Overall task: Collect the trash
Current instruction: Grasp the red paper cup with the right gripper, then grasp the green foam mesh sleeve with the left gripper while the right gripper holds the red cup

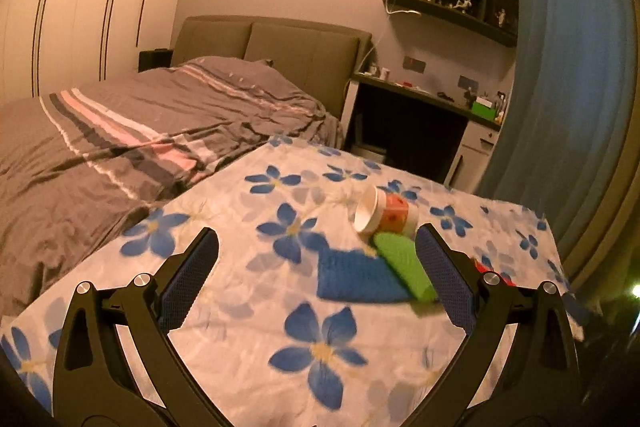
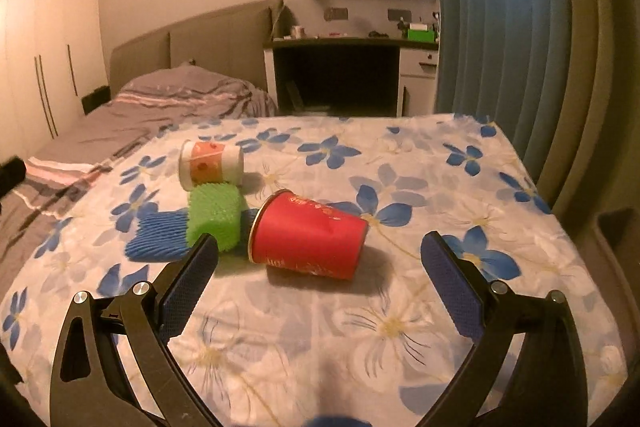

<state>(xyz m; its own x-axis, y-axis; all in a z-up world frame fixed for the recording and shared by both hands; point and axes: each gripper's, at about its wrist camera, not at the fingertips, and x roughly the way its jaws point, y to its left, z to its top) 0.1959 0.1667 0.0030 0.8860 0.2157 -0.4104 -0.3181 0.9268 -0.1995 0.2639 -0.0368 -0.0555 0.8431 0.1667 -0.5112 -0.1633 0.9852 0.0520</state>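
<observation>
the right gripper (image 2: 320, 247) is hovering wide and empty, the red cup (image 2: 308, 233) lying on its side between its fingers at 12 o'clock. the left gripper (image 1: 316, 247) is also gaping wide and empty, the orange-and-white cup (image 1: 384, 213) at 1 o'clock. a glancing close could be rolling the red cup toward the desk (image 2: 520, 187) edge at 3 o'clock; open cloth is lying nearer.

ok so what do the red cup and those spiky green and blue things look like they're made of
Red cup: likely coated paper, going by its thin rolled rim, dented side and slight sheen. Green piece and blue piece: probably soft plastic or rubber, matte, covered in fine bristly nubs; they could equally be foam.
</observation>
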